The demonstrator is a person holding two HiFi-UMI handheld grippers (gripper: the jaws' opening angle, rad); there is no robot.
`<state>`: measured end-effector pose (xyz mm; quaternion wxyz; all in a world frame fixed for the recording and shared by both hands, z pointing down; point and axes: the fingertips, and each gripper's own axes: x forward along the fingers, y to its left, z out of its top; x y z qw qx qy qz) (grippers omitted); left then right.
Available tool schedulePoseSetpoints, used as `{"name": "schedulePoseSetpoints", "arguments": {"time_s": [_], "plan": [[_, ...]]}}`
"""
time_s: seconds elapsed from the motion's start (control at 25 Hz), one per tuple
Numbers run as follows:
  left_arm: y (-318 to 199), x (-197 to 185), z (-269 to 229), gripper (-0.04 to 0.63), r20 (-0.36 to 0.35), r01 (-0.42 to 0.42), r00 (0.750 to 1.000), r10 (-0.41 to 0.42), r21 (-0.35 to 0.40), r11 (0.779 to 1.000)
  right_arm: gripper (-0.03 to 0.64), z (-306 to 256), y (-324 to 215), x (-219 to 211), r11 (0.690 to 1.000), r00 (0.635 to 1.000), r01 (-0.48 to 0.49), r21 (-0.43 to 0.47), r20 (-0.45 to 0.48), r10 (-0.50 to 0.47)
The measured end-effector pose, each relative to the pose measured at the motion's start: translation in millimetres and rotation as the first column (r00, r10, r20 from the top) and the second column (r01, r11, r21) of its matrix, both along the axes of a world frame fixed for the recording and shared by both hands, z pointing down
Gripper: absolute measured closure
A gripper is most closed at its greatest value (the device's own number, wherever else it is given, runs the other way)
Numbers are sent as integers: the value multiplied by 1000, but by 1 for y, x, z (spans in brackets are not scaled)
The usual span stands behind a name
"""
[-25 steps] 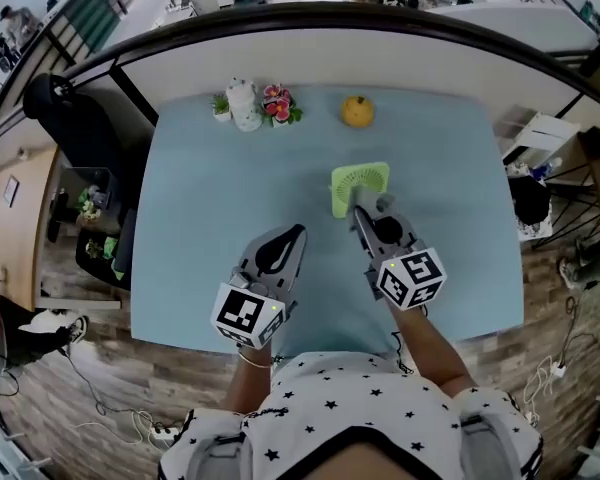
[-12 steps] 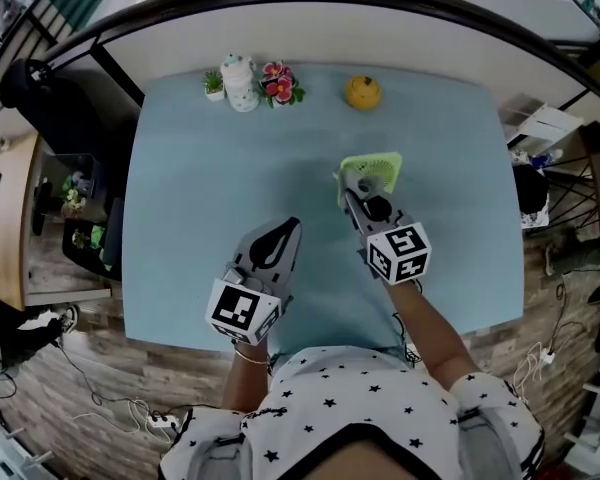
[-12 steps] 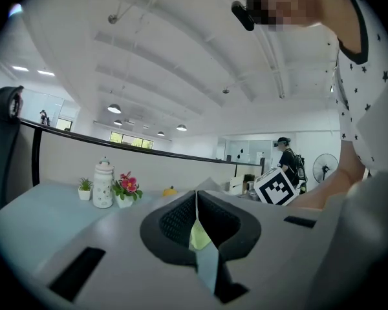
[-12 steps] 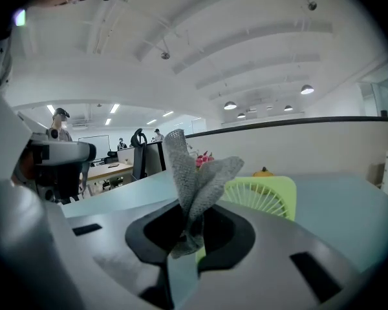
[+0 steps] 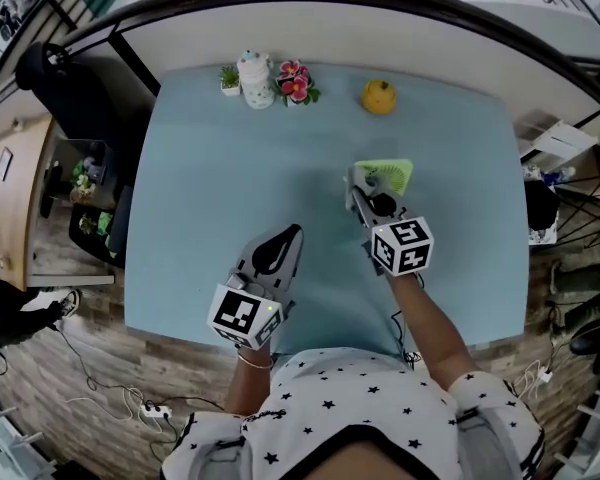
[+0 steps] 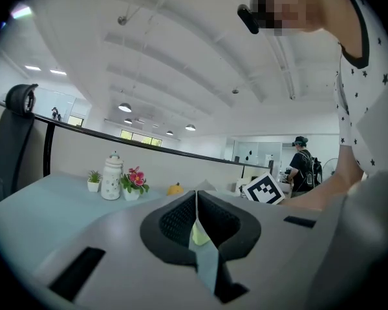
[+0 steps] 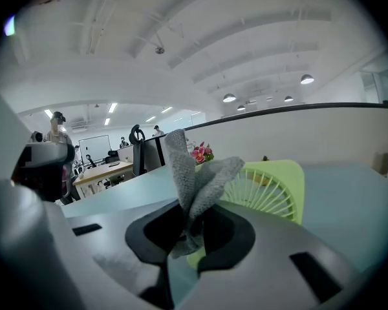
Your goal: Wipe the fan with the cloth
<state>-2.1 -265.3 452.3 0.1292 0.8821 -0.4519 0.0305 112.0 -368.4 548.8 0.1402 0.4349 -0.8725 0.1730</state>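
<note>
A small lime-green fan [image 5: 392,174] stands on the light blue table [image 5: 210,168], right of centre. My right gripper [image 5: 360,186] is at the fan's near left edge, shut on a grey cloth [image 7: 193,173]. In the right gripper view the cloth sticks up out of the jaws, and the fan's ribbed grille [image 7: 268,187] is just behind it. My left gripper [image 5: 288,236] hovers over the table's near middle, away from the fan. Its jaws meet in a closed seam with nothing held between them [image 6: 196,215].
Along the table's far edge stand a small plant [image 5: 229,76], a white jar [image 5: 257,78], a pot of pink flowers [image 5: 295,81] and a yellow-orange fruit [image 5: 379,96]. A black partition rail runs behind the table. A dark chair [image 5: 50,78] is off the left side.
My right gripper, with the cloth in it, has edged forward and closer against the fan's left side. The left gripper has stayed where it was.
</note>
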Motion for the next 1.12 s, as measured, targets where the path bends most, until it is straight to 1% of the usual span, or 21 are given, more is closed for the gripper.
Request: {"name": "schedulePoseSetpoints", "arguments": {"time_s": [0.16,0.36,0.56,0.68,0.88,1.12], "plan": [[-3,0,-2,563,-9,12,1000,-12,10,1000,561,-2,-5,10,1000,1000,-18,-5,23,18],[-3,8,-4,563,-11,-9,1000,9,20,1000,561,-6,-11,31,998,997,-67,-1,36,67],[-4,11,-3,563,-12,-12,1000,13,17,1000,561,-11,-17,55,994,993,-106,11,45,105],[-5,15,-2,563,-19,-26,999,27,18,1000,561,-10,-19,76,988,987,-152,7,48,151],[-8,20,-5,563,-19,-50,999,50,16,999,561,-6,-24,112,969,968,-249,-9,39,249],[-9,21,-3,563,-19,-54,998,54,12,998,561,-1,-26,119,964,964,-265,-16,32,265]]}}
